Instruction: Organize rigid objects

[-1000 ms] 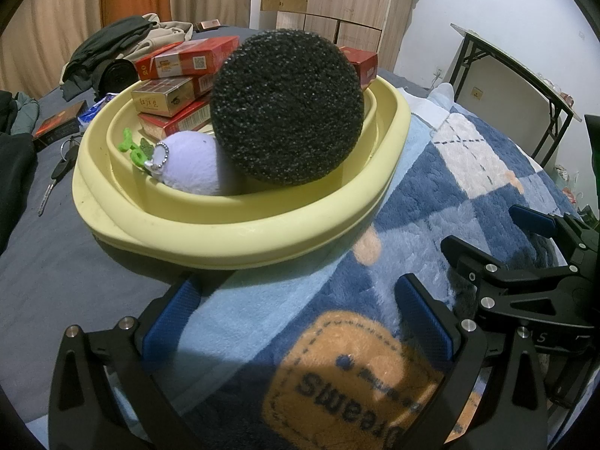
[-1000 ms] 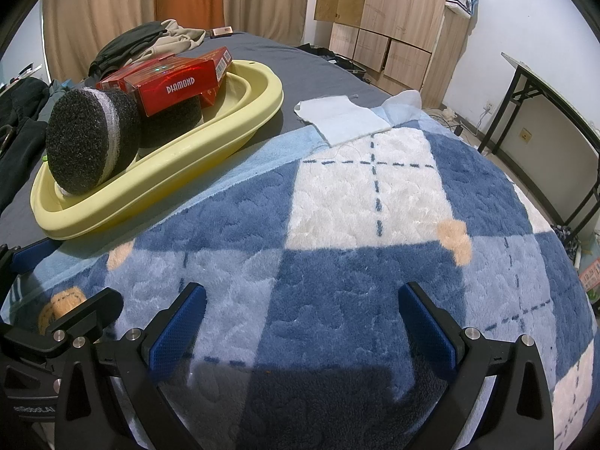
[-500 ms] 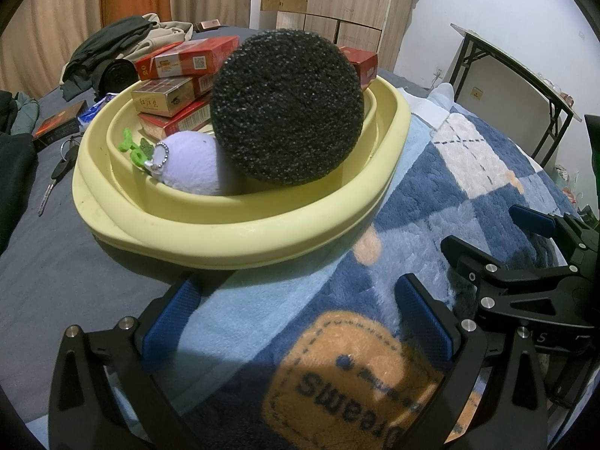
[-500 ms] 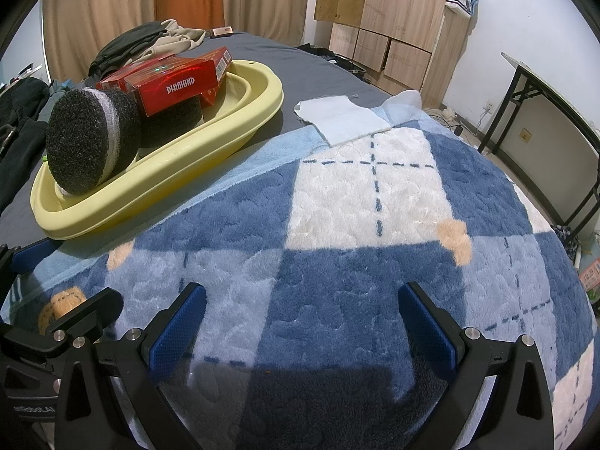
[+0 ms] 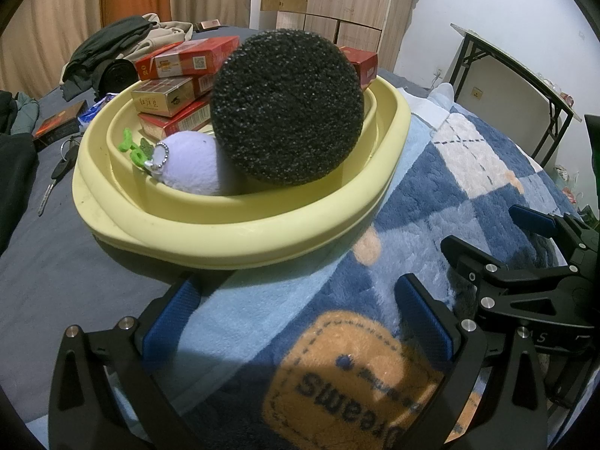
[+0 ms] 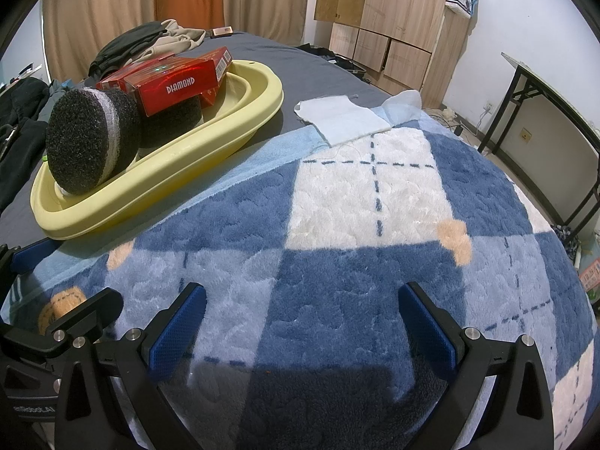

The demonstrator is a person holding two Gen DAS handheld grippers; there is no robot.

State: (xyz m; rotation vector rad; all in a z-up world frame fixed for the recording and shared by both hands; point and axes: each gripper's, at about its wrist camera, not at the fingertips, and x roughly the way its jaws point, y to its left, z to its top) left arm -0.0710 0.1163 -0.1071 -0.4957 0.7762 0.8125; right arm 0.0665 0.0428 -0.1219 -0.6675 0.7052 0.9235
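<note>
A pale yellow tub (image 5: 240, 232) (image 6: 240, 120) rests on the bed. Inside it a round black sponge (image 5: 287, 107) (image 6: 88, 142) stands on edge, next to a lavender plush ball (image 5: 191, 165) with a bead chain and stacked red boxes (image 5: 176, 86) (image 6: 176, 82). My left gripper (image 5: 296, 311) hovers open just in front of the tub's near rim, empty. My right gripper (image 6: 300, 318) is open over the blue checked blanket (image 6: 356, 225), holding nothing. In the left wrist view the right gripper (image 5: 525, 247) shows at the right edge.
Keys (image 5: 56, 176) and a small dark box (image 5: 56, 127) lie on the grey sheet left of the tub. Dark clothes (image 5: 112, 48) are piled behind. A white cloth (image 6: 341, 116) lies on the blanket's far edge. A folding table (image 6: 555, 112) stands at the right.
</note>
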